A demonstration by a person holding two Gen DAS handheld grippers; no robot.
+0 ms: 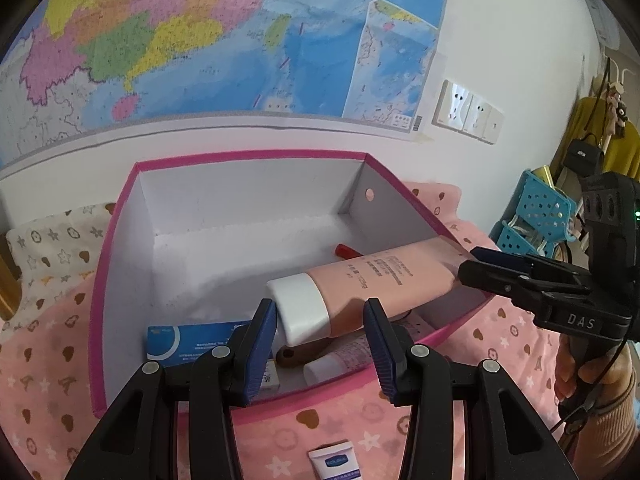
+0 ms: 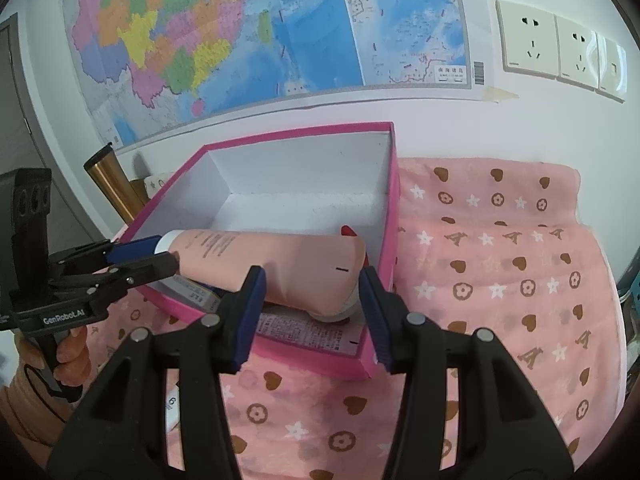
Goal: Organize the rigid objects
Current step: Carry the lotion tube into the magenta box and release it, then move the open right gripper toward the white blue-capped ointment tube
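A big pink tube (image 1: 384,280) with a white cap (image 1: 304,312) hangs level over the near end of a pink-edged white box (image 1: 248,158). My left gripper (image 1: 320,336) is shut on the cap end. My right gripper (image 1: 466,266) comes in from the right and is shut on the flat tail. In the right wrist view the tube (image 2: 280,260) runs from my right gripper (image 2: 312,304) to my left gripper (image 2: 164,254), above the box (image 2: 300,132). A blue carton (image 1: 188,340), a smaller pink tube (image 1: 340,356), a brown handle (image 1: 296,354) and a red item (image 1: 346,251) lie inside.
The box sits on a pink patterned cloth (image 2: 500,280) against a wall with a map (image 1: 200,40). A small white tube (image 1: 334,460) lies on the cloth in front. A blue basket (image 1: 536,216) stands right, a gold cylinder (image 2: 112,188) left.
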